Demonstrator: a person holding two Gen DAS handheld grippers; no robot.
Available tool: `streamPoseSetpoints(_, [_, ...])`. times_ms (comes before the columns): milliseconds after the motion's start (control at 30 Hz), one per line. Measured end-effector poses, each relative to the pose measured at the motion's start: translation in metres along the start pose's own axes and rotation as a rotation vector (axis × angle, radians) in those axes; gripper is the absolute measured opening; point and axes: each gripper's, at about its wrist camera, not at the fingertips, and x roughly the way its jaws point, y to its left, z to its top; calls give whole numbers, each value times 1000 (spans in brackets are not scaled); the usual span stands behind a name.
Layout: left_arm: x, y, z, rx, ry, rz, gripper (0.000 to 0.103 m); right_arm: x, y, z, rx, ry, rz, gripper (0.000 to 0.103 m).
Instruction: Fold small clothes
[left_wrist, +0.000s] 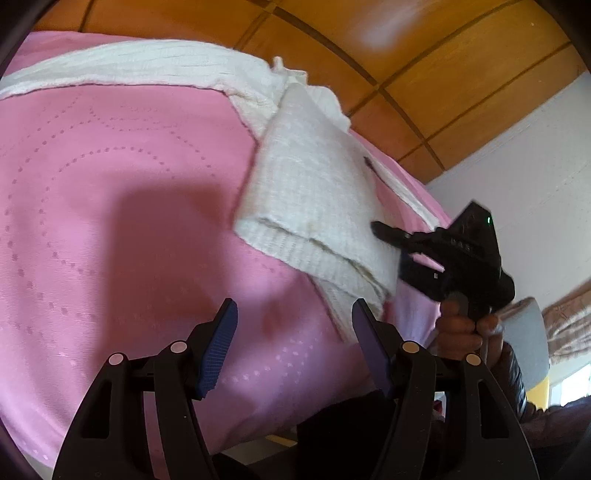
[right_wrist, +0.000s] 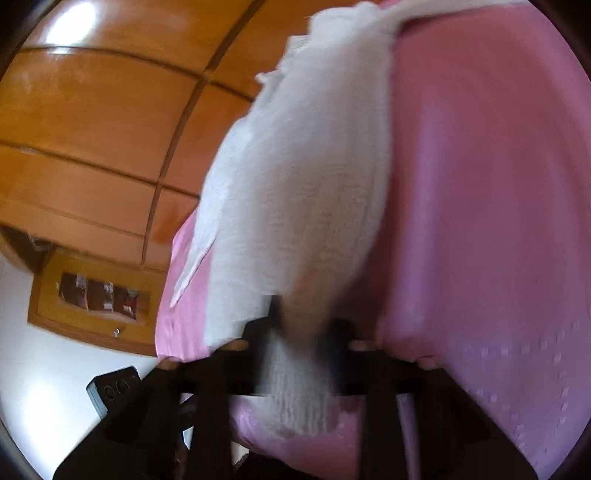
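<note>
Right gripper (right_wrist: 303, 332) clamped on white knit garment (left_wrist: 314, 192), folded over pink bed (left_wrist: 110, 184); left gripper (left_wrist: 291, 328) wide, empty, above bed.

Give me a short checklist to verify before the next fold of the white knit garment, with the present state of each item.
1. Right claw grips the white knit garment: ok; knit fabric is pinched between its fingers.
2. Left claw is free for the next grasp: ok; open, nothing between its fingers.
3. Garment lies on the pink bedspread: ok.
4. Folded layers line up at the near edge: not ok; a lower layer sticks out beyond the upper one.
5. Far part of the garment is flat: cannot tell; it looks bunched and lies partly outside the view.
</note>
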Motion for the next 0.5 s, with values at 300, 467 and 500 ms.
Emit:
streamPoseSetpoints(300, [25, -13, 8, 36, 53, -56, 63, -126, 14, 51, -74, -343, -30, 9])
streamPoseSetpoints(467, [45, -16, 18, -12, 57, -86, 63, -149, -25, 63, -32, -400, -233, 9])
streamPoseSetpoints(500, [49, -15, 18, -32, 56, -104, 63, -151, -34, 64, -31, -411, -309, 9])
